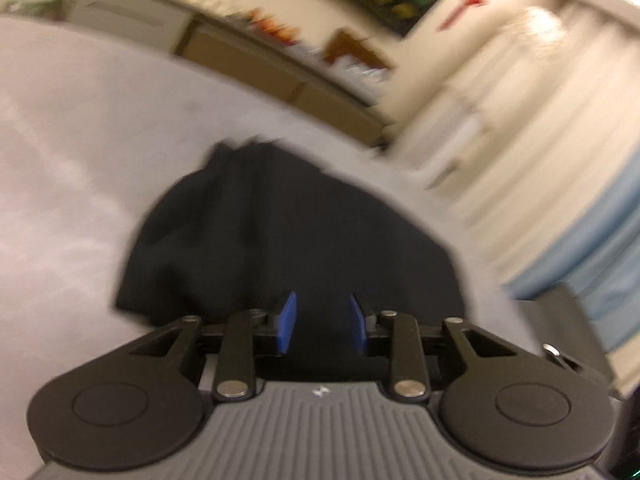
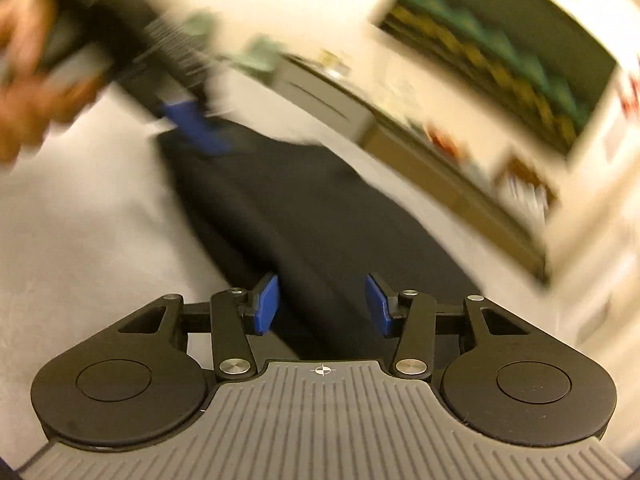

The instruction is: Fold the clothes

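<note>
Dark garment (image 1: 280, 232) is seen bunched on the pale grey bed surface (image 1: 72, 160), not yet squared. Left gripper (image 1: 323, 322) is held partly open just over its near edge, nothing pinched; right gripper (image 2: 322, 304) likewise gapes, empty, above the cloth. Between grasps, it seems: next, an edge must be pinched and drawn flat.

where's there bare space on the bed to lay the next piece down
The widest bare patch of the pale sheet lies left of the black garment, running to the far edge. A narrower strip lies beyond it, before the wooden cabinets. It is crowded over the garment itself, with the left gripper and right gripper both open there.
</note>
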Tool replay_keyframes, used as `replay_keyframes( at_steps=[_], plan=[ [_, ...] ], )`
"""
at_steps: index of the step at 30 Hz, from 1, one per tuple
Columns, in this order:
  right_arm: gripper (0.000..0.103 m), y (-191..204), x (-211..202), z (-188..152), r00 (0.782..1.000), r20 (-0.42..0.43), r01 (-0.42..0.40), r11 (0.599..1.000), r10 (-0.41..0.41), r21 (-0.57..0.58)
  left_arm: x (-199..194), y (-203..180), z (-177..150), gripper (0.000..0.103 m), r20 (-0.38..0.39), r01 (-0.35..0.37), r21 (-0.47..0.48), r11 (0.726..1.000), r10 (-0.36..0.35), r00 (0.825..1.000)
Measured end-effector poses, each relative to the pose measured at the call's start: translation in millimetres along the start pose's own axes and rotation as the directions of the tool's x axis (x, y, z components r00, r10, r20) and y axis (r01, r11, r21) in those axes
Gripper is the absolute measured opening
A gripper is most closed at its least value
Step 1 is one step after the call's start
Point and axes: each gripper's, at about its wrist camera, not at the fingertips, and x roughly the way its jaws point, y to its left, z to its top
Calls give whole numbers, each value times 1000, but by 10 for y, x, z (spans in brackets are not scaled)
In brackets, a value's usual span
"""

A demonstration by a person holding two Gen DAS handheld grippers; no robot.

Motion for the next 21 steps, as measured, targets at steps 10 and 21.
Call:
replay_keyframes(
  at_steps=[10, 21],
  plan=[
    [53, -555, -160, -326, 995, -95, 22, 970, 2, 244, 30, 238, 104, 20, -11, -121, -95, 988, 121, 993],
    [28, -665, -34, -502, 971, -220, 116, 988, -92, 102, -263, 729, 327, 26, 42, -204, -332, 921, 231, 972]
  ],
)
